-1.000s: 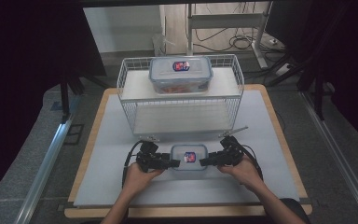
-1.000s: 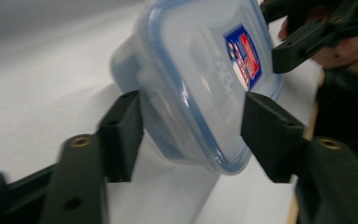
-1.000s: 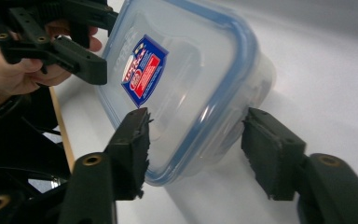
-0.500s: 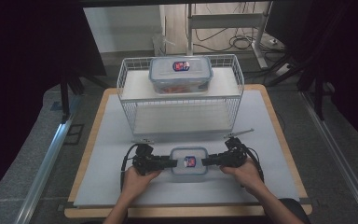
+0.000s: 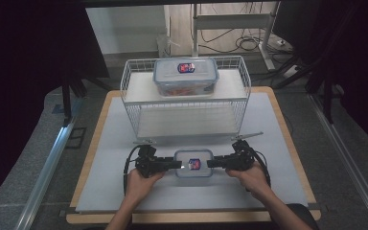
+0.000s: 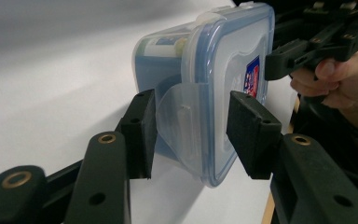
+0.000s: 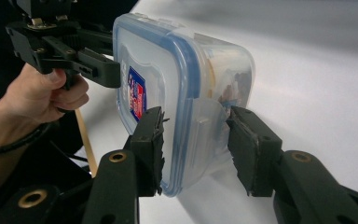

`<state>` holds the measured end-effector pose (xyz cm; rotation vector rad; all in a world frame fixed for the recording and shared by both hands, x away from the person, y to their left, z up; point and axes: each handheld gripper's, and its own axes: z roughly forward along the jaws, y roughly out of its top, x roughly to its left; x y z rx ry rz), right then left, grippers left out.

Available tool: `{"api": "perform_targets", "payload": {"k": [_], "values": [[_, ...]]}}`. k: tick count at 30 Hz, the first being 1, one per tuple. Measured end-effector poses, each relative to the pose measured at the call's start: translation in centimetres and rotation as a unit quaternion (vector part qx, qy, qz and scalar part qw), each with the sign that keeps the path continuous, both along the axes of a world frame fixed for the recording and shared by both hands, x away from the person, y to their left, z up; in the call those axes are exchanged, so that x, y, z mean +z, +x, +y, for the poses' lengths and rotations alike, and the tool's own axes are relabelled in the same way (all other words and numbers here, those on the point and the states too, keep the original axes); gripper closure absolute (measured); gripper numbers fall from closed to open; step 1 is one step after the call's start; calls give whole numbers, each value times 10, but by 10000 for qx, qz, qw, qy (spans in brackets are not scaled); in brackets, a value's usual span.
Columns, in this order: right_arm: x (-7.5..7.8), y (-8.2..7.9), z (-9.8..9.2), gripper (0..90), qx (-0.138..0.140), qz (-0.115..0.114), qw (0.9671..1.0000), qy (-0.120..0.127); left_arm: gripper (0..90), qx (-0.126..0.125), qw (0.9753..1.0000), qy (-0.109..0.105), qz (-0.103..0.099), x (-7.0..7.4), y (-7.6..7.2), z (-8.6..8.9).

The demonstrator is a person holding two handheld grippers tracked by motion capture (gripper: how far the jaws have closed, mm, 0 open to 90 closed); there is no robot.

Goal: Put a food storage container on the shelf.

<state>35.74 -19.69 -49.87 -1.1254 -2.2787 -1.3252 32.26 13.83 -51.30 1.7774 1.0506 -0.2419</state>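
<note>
The left gripper (image 5: pixel 175 164) and right gripper (image 5: pixel 213 163) straddle, jaws apart, opposite end latches of the small container (image 5: pixel 193 163), in front of the wire rack (image 5: pixel 186 103).

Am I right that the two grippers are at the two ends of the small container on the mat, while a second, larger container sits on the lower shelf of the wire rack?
Not quite: the larger container sits on the top shelf of the wire rack, as the high view shows. The rest holds: the left gripper and right gripper are at the two ends of the small container on the mat.
</note>
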Motion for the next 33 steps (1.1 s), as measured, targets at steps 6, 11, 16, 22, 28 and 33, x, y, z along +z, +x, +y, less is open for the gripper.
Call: {"api": "perform_targets", "payload": {"k": [6,11,16,22,28,33], "values": [[17,3,-1,560,-8,-163,9997,190,548,39,9996,-99,-253,20,2,4],[34,6,0,560,29,-361,9989,299,556,68,9986,-185,-494,38,3,8],[55,10,2,560,14,-602,9975,370,556,87,9972,-160,-731,62,8,9],[83,17,4,560,8,-884,9950,468,555,144,9946,-114,-1020,97,15,11],[113,26,8,560,23,-1104,9926,508,554,196,9925,-119,-1198,122,21,15],[133,32,12,558,3,-1273,9906,502,552,234,9912,-76,-1300,142,27,18]]}}
